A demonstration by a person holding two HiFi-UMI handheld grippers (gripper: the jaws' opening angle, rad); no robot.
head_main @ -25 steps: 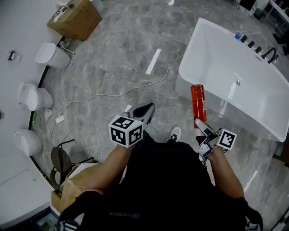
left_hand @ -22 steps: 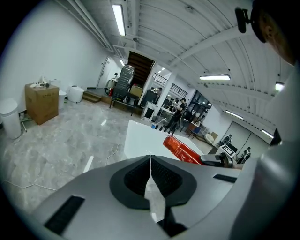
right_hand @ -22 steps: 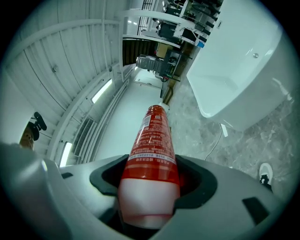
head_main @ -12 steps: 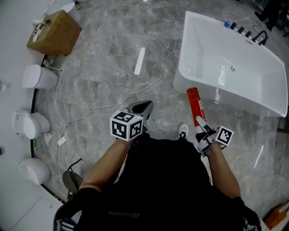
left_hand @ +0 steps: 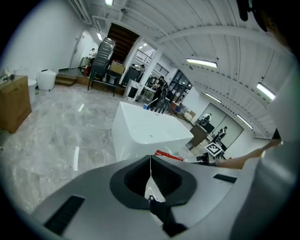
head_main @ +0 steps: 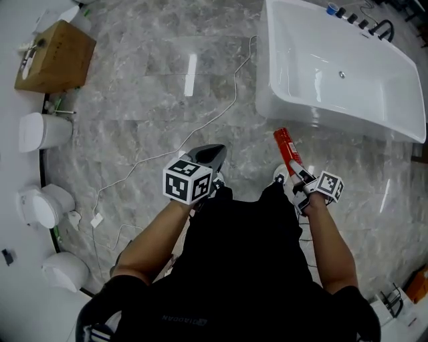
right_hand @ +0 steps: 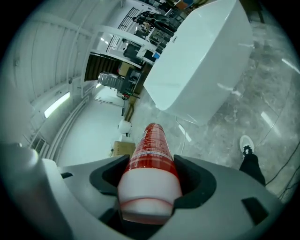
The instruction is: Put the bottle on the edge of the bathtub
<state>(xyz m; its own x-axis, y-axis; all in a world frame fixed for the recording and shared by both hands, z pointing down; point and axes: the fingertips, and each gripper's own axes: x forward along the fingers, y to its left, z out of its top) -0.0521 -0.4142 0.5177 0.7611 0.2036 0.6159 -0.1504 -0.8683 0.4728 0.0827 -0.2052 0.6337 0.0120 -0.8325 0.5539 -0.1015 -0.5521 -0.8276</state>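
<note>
A red bottle (head_main: pixel 285 147) with a white end is clamped in my right gripper (head_main: pixel 299 175), pointing away from me toward the white bathtub (head_main: pixel 281 47). In the right gripper view the bottle (right_hand: pixel 151 154) fills the space between the jaws, and the bathtub (right_hand: pixel 201 61) lies ahead at the upper right. My left gripper (head_main: pixel 208 156) is held over the floor, its jaws pressed together with nothing between them. The left gripper view shows the bathtub (left_hand: pixel 140 126) straight ahead and the bottle (left_hand: pixel 168 155) at the right.
A white cable (head_main: pixel 200 130) snakes across the grey marble floor toward the tub. A cardboard box (head_main: pixel 57 57) and white toilets (head_main: pixel 41 130) line the left wall. Taps (head_main: pixel 358 20) stand on the tub's far end. People stand in the far background.
The view has shifted: the bathtub now lies higher and farther ahead in the head view. Both grippers keep their pose, the right still holding the bottle.
</note>
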